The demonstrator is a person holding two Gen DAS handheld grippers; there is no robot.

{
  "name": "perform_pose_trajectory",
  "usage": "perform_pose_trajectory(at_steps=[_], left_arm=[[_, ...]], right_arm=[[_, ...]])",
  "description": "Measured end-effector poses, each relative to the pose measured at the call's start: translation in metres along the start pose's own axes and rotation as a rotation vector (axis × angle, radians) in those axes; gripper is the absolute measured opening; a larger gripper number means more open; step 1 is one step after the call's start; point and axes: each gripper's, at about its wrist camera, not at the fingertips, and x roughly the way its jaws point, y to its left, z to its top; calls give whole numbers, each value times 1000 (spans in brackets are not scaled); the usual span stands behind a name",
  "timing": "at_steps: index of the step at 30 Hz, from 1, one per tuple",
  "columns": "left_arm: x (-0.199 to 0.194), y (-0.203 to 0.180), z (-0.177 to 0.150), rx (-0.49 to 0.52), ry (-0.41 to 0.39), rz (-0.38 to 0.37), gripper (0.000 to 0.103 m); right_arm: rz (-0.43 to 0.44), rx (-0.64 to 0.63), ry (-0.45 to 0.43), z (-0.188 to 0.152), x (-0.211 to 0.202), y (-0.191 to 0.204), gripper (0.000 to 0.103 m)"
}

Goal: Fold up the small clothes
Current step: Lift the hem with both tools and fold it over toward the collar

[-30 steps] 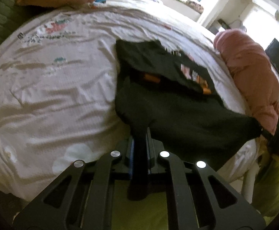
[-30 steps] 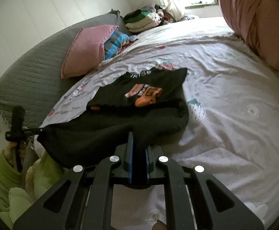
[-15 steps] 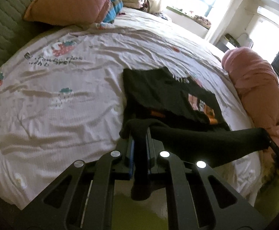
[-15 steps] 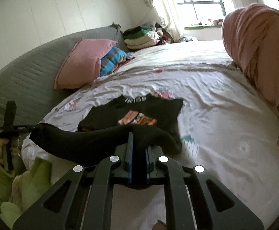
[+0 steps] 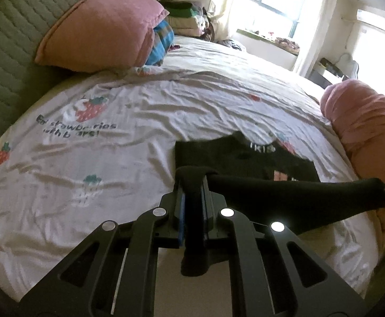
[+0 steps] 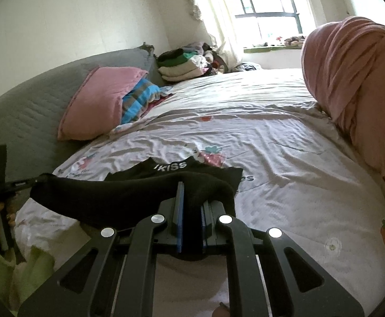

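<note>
- The left gripper (image 5: pixel 192 198) is closed on one end of the black T-shirt (image 5: pixel 284 187).
- The right gripper (image 6: pixel 191 206) pinches its other end above the strawberry bedsheet (image 6: pixel 284 158).

We cannot see the fingertips of the left gripper (image 5: pixel 193 185): the black garment (image 5: pixel 284 187) wraps over them. The right gripper (image 6: pixel 192 200) is covered the same way in its own view. Beyond the raised black hem, most of the garment's print is hidden; we read only "KISS" on the far edge. The pink rolled blanket (image 6: pixel 356 79), right of the garment, runs out of the right wrist view. The folded pile (image 6: pixel 184 66), well behind the garment, is too small to sort into separate pieces.
</note>
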Motion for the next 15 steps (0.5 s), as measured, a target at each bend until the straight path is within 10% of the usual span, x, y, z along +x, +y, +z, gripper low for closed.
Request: perform_pose_trajectory(at_steps=[15], left_arm=[[69,-14,17,66,-4,97,3]], right_arm=[[-77,22,76,8,69,-21,9]])
